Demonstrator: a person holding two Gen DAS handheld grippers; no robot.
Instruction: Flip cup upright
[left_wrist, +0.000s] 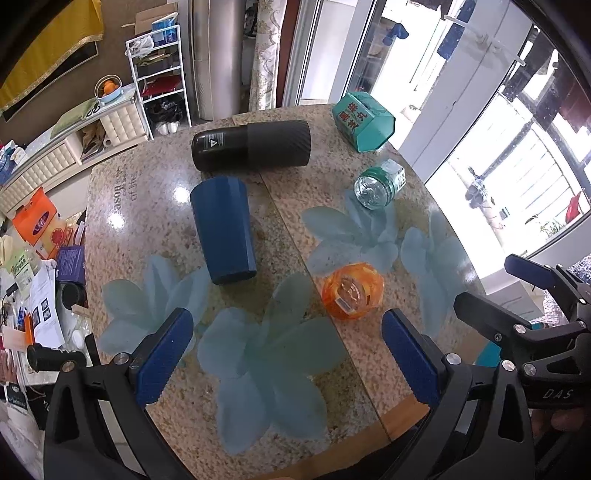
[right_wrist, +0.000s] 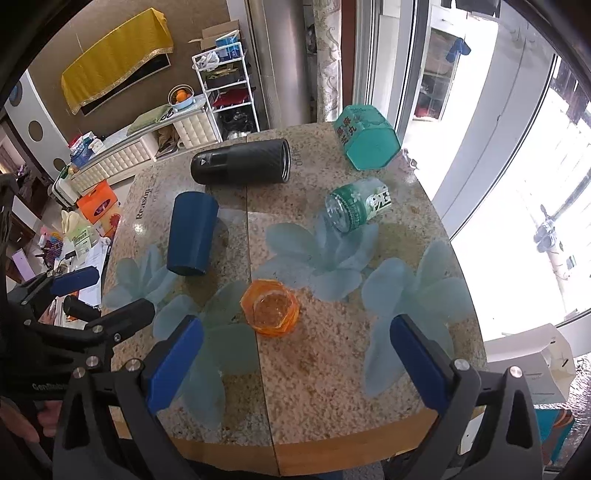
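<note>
Left gripper (left_wrist: 286, 354): nearest the lens in the left wrist view; jaws spread wide, nothing between them, held above the near part of the table (left_wrist: 332, 398).
Right gripper (right_wrist: 295, 362): likewise spread and empty, held above the near edge; its jaws are also seen at the right margin of the left view.
Orange cup (right_wrist: 270, 308): lies tipped just ahead of the right gripper, slightly left of its centre line; its mouth seems turned toward that camera. In the left view it is seen right of centre (left_wrist: 352, 291), base toward the lens.
Blue cup (left_wrist: 223, 229): lies on its side ahead and left of the left gripper; long axis runs roughly away from the camera, narrower closed end nearer.
Black tumbler (left_wrist: 251, 146): on its side beyond the blue cup, axis running left to right.
Green cup (right_wrist: 356, 208): on its side, ahead and right, well apart from both grippers.
Teal box (right_wrist: 369, 138): far right corner.
Which cup is meant: it cannot be told from the task line; none is yet upright.
Nearer hand (judged): the right for the orange cup, the left for the blue.
Coming move (judged): a grasp across the cup's side, then a rotation about its short axis.
</note>
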